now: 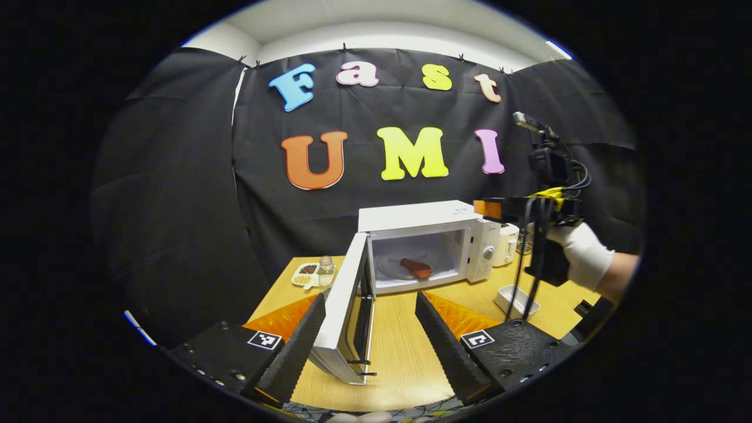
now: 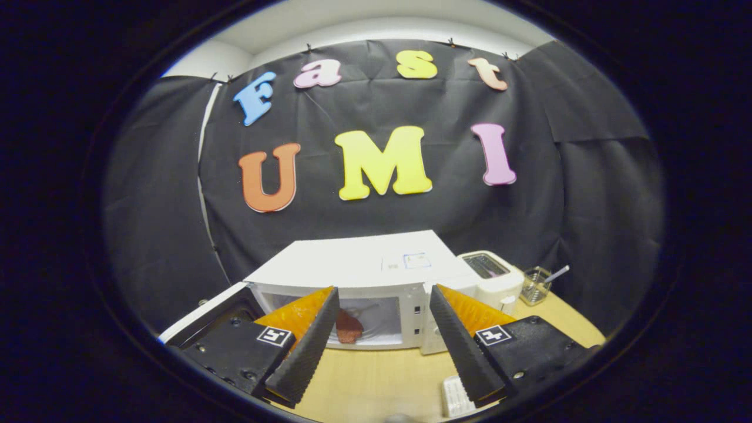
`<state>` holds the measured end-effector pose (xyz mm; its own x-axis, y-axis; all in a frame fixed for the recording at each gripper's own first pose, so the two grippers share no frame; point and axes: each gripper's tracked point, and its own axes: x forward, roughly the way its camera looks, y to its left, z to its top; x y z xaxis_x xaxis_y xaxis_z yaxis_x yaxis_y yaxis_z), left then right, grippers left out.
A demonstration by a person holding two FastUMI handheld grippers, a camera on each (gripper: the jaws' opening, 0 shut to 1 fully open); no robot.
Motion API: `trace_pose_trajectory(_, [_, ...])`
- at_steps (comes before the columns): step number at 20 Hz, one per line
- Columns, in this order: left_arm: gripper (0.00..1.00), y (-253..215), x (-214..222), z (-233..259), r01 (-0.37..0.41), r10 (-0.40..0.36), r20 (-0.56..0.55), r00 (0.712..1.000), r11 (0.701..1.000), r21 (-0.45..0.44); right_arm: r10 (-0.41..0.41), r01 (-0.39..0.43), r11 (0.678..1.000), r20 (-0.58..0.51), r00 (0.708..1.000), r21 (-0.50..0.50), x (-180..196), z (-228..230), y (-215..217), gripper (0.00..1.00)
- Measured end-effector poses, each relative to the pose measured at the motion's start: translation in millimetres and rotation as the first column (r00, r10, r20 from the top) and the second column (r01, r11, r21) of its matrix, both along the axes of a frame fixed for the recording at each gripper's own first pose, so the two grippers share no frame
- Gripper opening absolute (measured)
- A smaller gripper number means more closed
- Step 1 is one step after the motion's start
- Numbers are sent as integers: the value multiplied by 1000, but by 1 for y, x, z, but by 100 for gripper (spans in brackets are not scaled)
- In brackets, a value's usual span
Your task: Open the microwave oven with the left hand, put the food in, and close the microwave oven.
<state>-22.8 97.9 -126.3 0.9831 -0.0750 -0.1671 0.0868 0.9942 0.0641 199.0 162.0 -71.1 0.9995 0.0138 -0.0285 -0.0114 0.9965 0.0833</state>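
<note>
Lying inside the microwave (image 1: pixel 420 244), food (image 1: pixel 416 268) beyond both grippers' empty, spread jaws.

My left gripper view sits low and back over the light wooden table (image 1: pixel 405 346), facing the open white microwave oven (image 1: pixel 420 247) past its swung door. My right gripper view looks from higher and nearer onto the same oven (image 2: pixel 358 276) and its cavity.
</note>
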Motion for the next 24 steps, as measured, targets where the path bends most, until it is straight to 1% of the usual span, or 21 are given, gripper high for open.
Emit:
trace_pose_trajectory(1, [95,4,2,3,-5,5,13,1000,1000,-2,5,-5,1000,8,1000,-18,-16,13,-7,99])
trace_pose_trajectory(2, [91,8,5,5,-13,13,20,1000,1000,-5,16,-16,1000,7,1000,-24,-32,20,-11,90])
trace_pose_trajectory(3, [88,12,7,7,-15,16,27,1000,1000,-11,25,-25,1000,-4,1000,-18,-49,25,-15,99])
trace_pose_trajectory(4, [95,15,10,8,-19,19,37,999,1000,-12,32,-32,999,-3,999,-21,-64,31,-20,99])
trace_pose_trajectory(5, [95,19,12,8,-23,24,42,999,1000,-11,18,-19,999,-10,1000,-31,-80,32,-26,99])
trace_pose_trajectory(6, [88,20,15,9,-22,23,49,999,1000,-12,4,-4,999,-7,1000,-40,-95,33,-37,90])
trace_pose_trajectory(7, [95,24,17,9,-29,30,54,998,999,-13,-2,2,999,-12,1000,-47,-109,33,-43,90])
trace_pose_trajectory(8, [91,27,17,7,-34,35,58,998,999,-13,-14,13,999,-21,1000,-53,-122,32,-50,99])
trace_pose_trajectory(10, [71,30,16,7,-37,38,71,997,999,-11,-30,28,999,-36,999,-45,-144,32,-65,99])
trace_pose_trajectory(11, [76,29,17,6,-30,31,75,997,999,-11,-44,42,998,-43,998,-48,-152,31,-72,99])
trace_pose_trajectory(13, [62,34,16,7,-39,40,103,994,999,-8,-68,66,997,-55,996,-52,-165,30,-87,99])
trace_pose_trajectory(15, [21,40,16,6,-54,57,115,992,998,-28,-85,82,995,-61,994,-52,-175,31,-97,99])
trace_pose_trajectory(16, [10,42,16,2,-61,66,113,991,997,-42,-94,91,995,-59,994,-50,-179,32,-102,99])
trace_pose_trajectory(18, [1,49,13,-1,-67,76,110,991,995,-79,-92,90,995,-68,993,-40,-185,31,-103,99])
trace_pose_trajectory(19, [1,52,17,-3,-78,88,105,991,993,-94,-88,86,996,-71,994,-32,-188,32,-104,99])
trace_pose_trajectory(20, [0,59,18,-9,-83,92,94,991,993,-88,-87,86,996,-72,994,-23,-189,32,-106,99])
trace_pose_trajectory(24, [0,79,20,-34,-92,95,71,993,995,-35,-90,91,996,-93,992,4,-192,27,-114,99])
